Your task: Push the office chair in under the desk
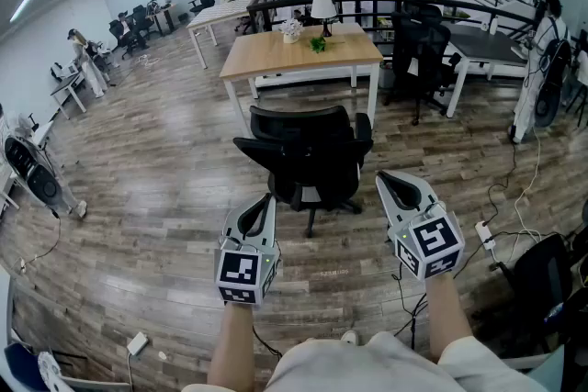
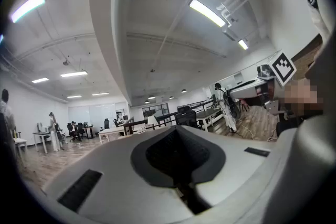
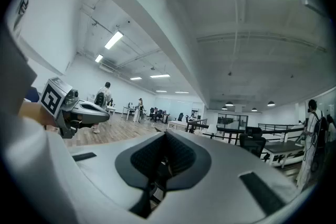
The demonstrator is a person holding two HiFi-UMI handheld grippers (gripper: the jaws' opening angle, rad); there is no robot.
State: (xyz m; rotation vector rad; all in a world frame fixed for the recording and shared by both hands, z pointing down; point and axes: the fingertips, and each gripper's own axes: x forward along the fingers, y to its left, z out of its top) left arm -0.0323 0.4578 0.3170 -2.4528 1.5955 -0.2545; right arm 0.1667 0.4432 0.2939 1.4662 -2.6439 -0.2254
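The black office chair (image 1: 304,151) stands on the wood floor, pulled out from the near side of the wooden desk (image 1: 276,56), with its backrest towards me. My left gripper (image 1: 267,199) is held just below and left of the chair's back, apart from it. My right gripper (image 1: 386,178) is to the right of the seat, also apart. Both point forward and up with jaws shut and nothing between them. The left gripper view shows its closed jaws (image 2: 177,131) aimed across the room, and the right gripper view shows the same for the right gripper (image 3: 166,136).
A white lamp (image 1: 323,8) and a small plant (image 1: 318,42) sit on the desk. Another black chair (image 1: 418,50) and a dark desk (image 1: 487,46) stand at the right. Cables and a power strip (image 1: 484,233) lie on the floor at the right. People stand at both room edges.
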